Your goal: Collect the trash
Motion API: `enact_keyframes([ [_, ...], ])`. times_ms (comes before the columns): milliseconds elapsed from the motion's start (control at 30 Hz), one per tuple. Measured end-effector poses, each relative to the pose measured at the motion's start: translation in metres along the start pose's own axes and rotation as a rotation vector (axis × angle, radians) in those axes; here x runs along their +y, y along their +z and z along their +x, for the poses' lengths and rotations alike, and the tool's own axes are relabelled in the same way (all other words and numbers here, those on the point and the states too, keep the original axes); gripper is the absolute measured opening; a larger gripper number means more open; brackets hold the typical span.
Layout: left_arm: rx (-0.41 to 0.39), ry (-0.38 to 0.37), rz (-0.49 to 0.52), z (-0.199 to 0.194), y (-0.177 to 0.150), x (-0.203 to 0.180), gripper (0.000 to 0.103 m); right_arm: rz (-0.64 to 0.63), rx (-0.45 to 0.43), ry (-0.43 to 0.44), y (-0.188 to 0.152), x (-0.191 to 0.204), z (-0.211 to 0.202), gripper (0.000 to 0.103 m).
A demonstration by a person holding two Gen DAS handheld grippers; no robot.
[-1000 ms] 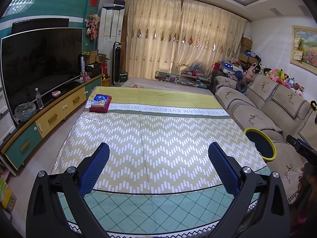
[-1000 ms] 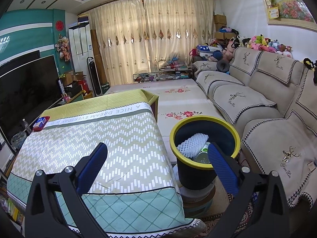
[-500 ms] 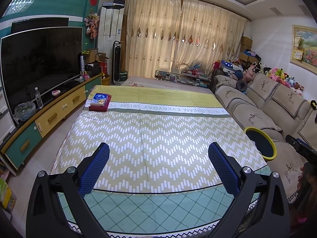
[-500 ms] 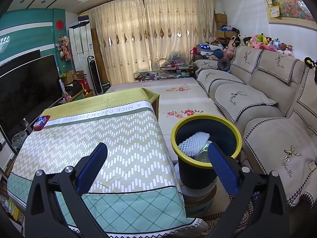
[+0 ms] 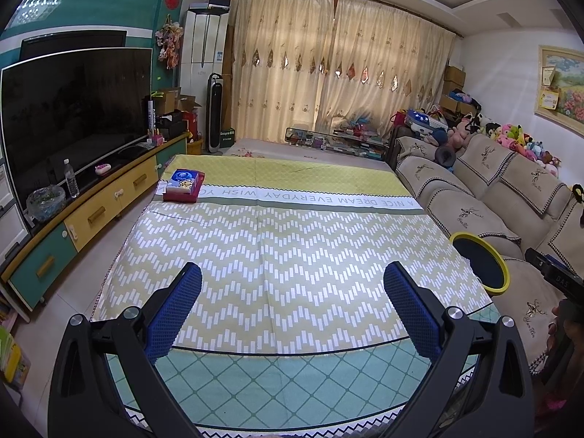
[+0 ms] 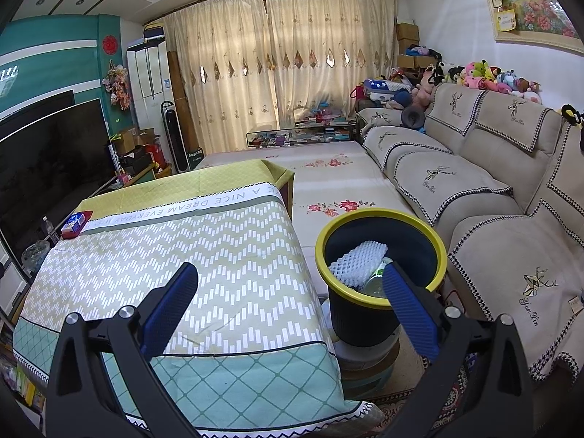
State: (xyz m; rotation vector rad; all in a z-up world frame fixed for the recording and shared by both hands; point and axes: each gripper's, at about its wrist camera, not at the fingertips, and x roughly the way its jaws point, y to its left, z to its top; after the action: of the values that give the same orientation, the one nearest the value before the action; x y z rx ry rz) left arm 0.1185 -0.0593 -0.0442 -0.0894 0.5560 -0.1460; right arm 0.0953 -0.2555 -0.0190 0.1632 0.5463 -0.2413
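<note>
- The left gripper [image 5: 292, 284] stood with jaws spread wide and nothing between them, above the near end of the cloth-covered table [image 5: 284, 241].
- The right gripper [image 6: 290, 288] was likewise wide open and empty, held over the table's right near corner, its right finger in front of the trash bin [image 6: 381, 255].
- The trash lay inside the bin: a white foam net sleeve [image 6: 356, 261] resting on a clear plastic bottle [image 6: 376, 281].
- Both would likely be light; the foam soft and crushable, best pinched across its middle; the bottle smooth, perhaps slippery, better taken at the neck.
- Both grippers pointed forward and slightly down, level, well apart.
- A tissue box [image 5: 183, 185] sat at the far left of the table.
</note>
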Motion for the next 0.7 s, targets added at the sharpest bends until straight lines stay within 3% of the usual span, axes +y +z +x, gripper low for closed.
enact_keyframes([
  [700, 0.004, 0.005, 0.003, 0.0013, 0.0002, -0.0002, 0.098, 0.000, 0.004, 0.001, 0.0009, -0.0013, -0.0003, 0.096],
])
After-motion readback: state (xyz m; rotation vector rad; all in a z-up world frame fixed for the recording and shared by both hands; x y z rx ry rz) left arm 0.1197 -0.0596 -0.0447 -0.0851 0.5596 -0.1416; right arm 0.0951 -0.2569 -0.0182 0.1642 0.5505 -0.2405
